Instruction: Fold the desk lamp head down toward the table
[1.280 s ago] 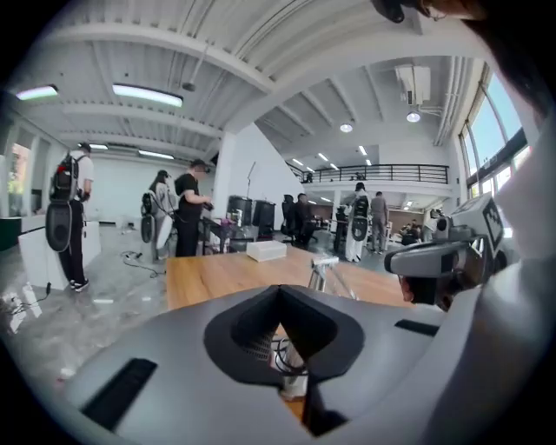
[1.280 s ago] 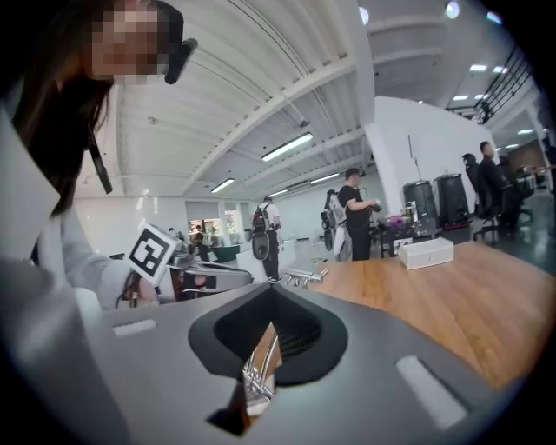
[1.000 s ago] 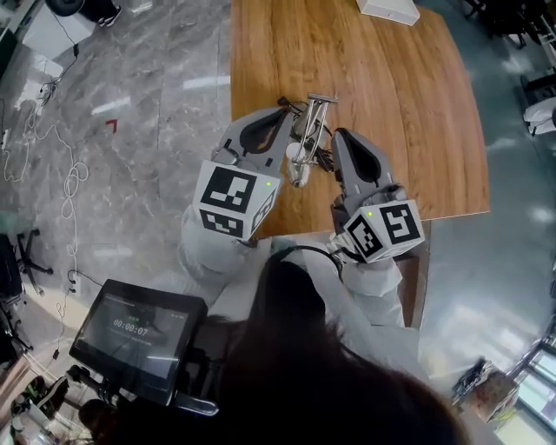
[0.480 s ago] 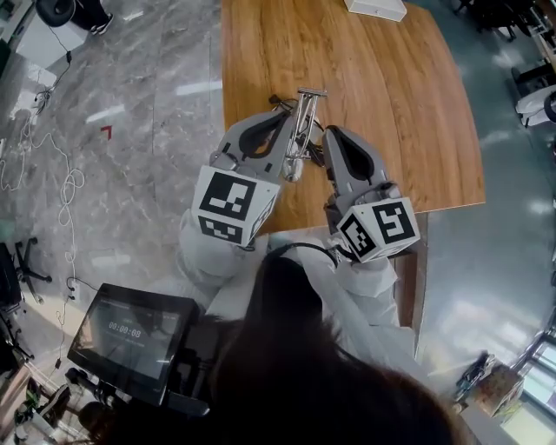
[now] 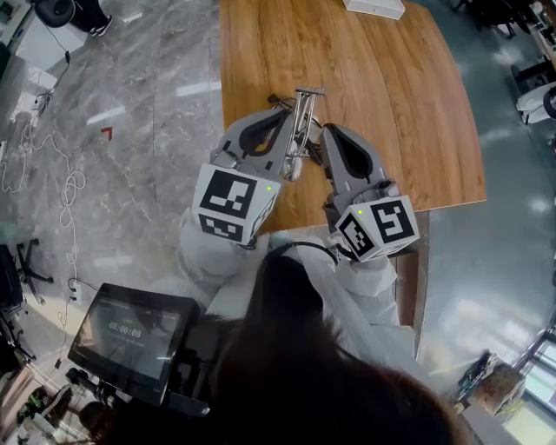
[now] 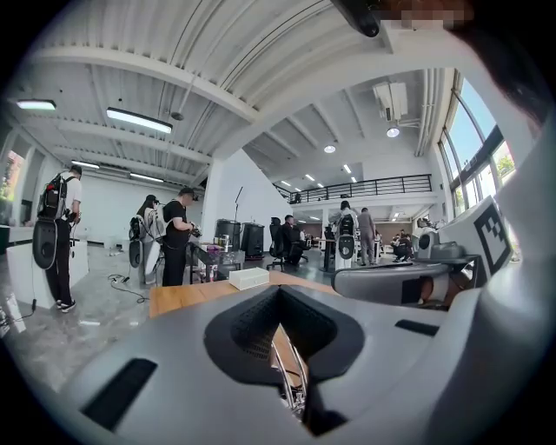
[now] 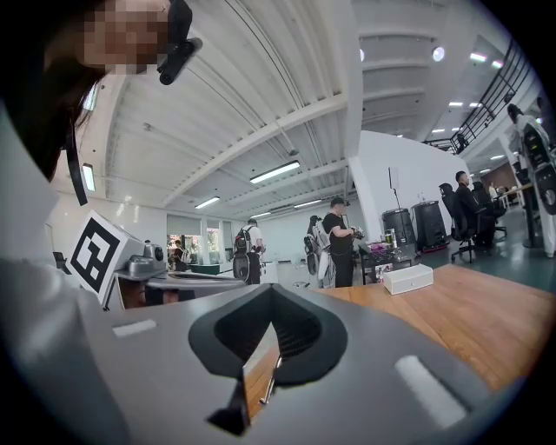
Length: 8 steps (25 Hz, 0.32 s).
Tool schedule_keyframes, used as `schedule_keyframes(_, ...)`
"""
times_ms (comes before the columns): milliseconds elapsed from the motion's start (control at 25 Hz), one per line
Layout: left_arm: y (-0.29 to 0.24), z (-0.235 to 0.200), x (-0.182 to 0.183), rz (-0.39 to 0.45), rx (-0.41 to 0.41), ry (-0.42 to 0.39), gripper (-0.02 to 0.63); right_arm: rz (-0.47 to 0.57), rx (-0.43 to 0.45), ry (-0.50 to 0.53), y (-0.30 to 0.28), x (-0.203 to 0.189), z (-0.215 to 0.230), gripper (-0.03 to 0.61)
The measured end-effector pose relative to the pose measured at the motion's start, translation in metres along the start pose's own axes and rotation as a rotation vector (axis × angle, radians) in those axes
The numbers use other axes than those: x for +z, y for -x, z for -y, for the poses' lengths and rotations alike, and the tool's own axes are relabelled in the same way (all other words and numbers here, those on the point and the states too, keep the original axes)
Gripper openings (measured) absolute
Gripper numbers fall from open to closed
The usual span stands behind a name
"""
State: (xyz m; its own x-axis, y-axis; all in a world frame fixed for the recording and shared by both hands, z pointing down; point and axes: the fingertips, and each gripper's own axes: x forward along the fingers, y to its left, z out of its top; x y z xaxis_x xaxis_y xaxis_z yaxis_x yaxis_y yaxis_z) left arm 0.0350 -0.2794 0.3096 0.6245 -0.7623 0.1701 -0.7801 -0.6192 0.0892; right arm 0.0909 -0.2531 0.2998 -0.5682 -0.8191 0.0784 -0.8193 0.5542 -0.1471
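The desk lamp stands near the wooden table's (image 5: 391, 104) front edge. Its thin metal arm (image 5: 304, 117) leans toward me, with the small pale lamp head (image 5: 296, 168) low between the two grippers. My left gripper (image 5: 292, 123) is shut, its tips right against the arm's left side. In the left gripper view the arm's rods (image 6: 291, 374) show through the slit of the closed jaws, and I cannot tell whether they are pinched. My right gripper (image 5: 324, 137) is shut just right of the lamp, with only wood and a metal bit (image 7: 269, 382) showing in its slit.
A white box (image 5: 373, 7) lies at the table's far end and also shows as the box (image 6: 249, 278) and the box (image 7: 408, 278). Grey floor with loose cables (image 5: 69, 182) is to the left. A monitor (image 5: 130, 335) sits at my lower left. People stand in the background (image 6: 178, 235).
The head view has shifted slightly. The lamp and both grippers keep the same places relative to each other, and both grippers stay shut.
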Motion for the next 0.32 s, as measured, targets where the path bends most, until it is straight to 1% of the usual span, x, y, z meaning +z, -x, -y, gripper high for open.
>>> schedule_keyframes(320, -0.0081, -0.0011, 0.0, -0.008, -0.022, -0.007, 0.002, -0.009, -0.016, -0.003, -0.003, -0.0015, 0.0055, 0.0)
